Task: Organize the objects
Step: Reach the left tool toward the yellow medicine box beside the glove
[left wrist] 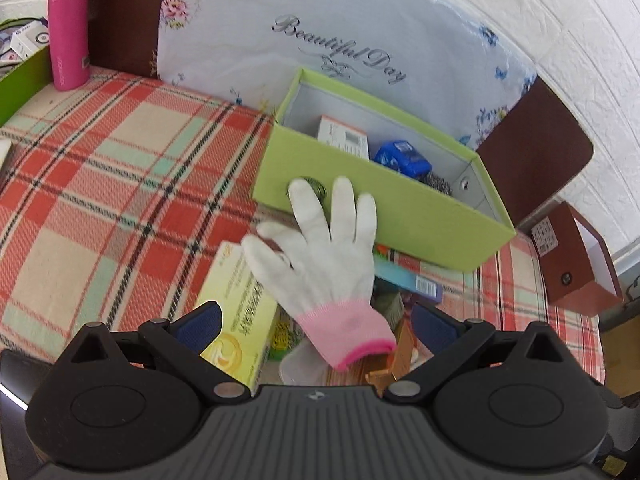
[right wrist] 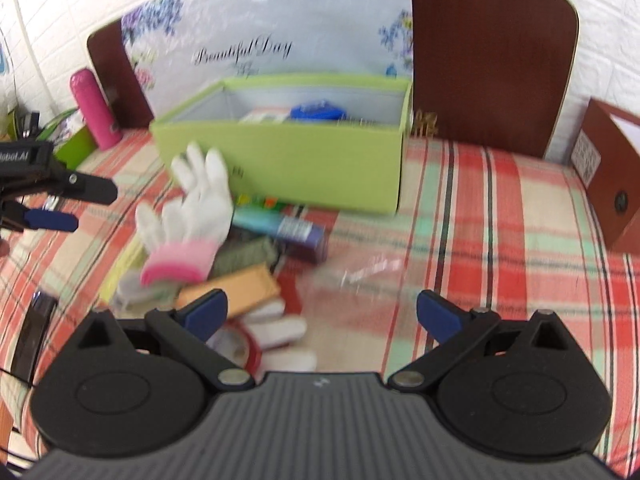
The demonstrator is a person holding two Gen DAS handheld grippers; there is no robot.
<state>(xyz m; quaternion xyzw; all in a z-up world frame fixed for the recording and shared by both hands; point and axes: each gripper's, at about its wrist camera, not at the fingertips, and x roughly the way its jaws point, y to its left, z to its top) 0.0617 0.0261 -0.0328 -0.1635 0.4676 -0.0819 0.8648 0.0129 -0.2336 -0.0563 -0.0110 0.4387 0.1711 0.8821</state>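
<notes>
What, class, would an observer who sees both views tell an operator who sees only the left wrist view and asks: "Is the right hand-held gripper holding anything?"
Observer: No. The right hand-held gripper is open and empty, above the plaid cloth.
Operator: Is anything near it hidden from me?
Observer: A red tape roll lies by its left finger.
Operator: Anything else?
Observer: A clear wrapper lies on the cloth, right of the purple box.

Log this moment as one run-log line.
task: organize objects | left gripper: open, empty | right gripper: open, empty | white glove: mid-air before green box | pile: unsorted on plaid cloth
</notes>
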